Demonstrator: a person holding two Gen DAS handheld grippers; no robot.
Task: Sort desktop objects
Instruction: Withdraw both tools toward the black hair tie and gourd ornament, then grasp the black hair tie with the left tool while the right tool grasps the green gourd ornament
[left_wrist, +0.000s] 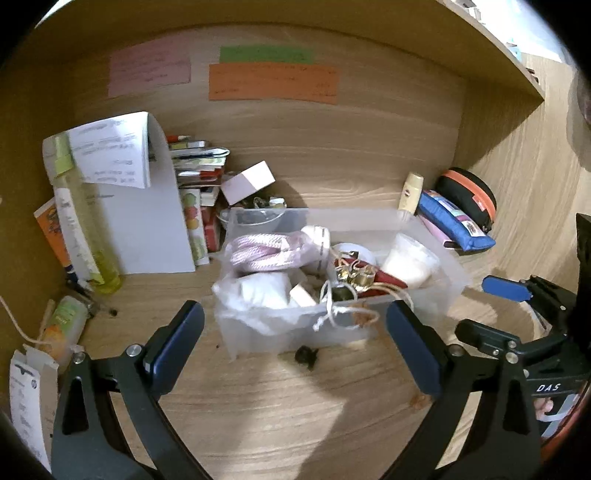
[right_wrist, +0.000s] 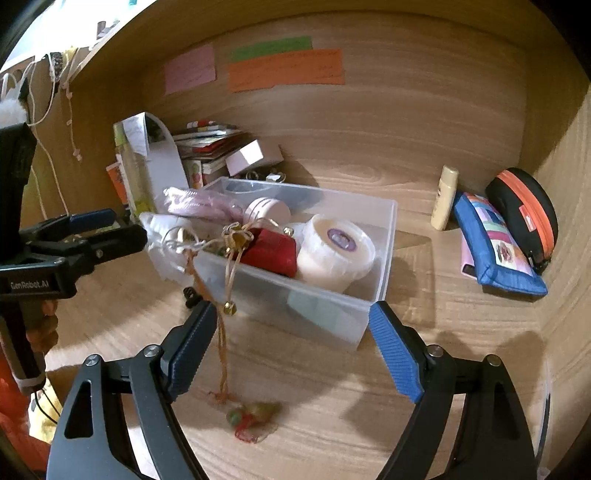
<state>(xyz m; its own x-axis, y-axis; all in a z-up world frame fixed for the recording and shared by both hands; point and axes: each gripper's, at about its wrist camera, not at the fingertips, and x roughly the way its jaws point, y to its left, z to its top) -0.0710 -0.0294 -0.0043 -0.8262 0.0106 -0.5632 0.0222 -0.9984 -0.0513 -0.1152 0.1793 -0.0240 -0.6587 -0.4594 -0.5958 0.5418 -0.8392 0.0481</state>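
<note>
Both the left gripper (left_wrist: 291, 343) and the right gripper (right_wrist: 291, 350) hang released above the wooden worktop (right_wrist: 332, 424), holding nothing. Just ahead of them sits a clear plastic box (right_wrist: 364, 295) holding a white tub (right_wrist: 334, 251), a red pouch (right_wrist: 271, 251) and pink cloth (left_wrist: 262, 251). An orange cord (right_wrist: 221, 354) trails from it onto the worktop.

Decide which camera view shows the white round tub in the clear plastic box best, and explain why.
The right wrist view: the white round tub shows its whole lid with a purple label and its side wall. In the left wrist view the tub is blurred behind the box wall, lid unseen.
</note>
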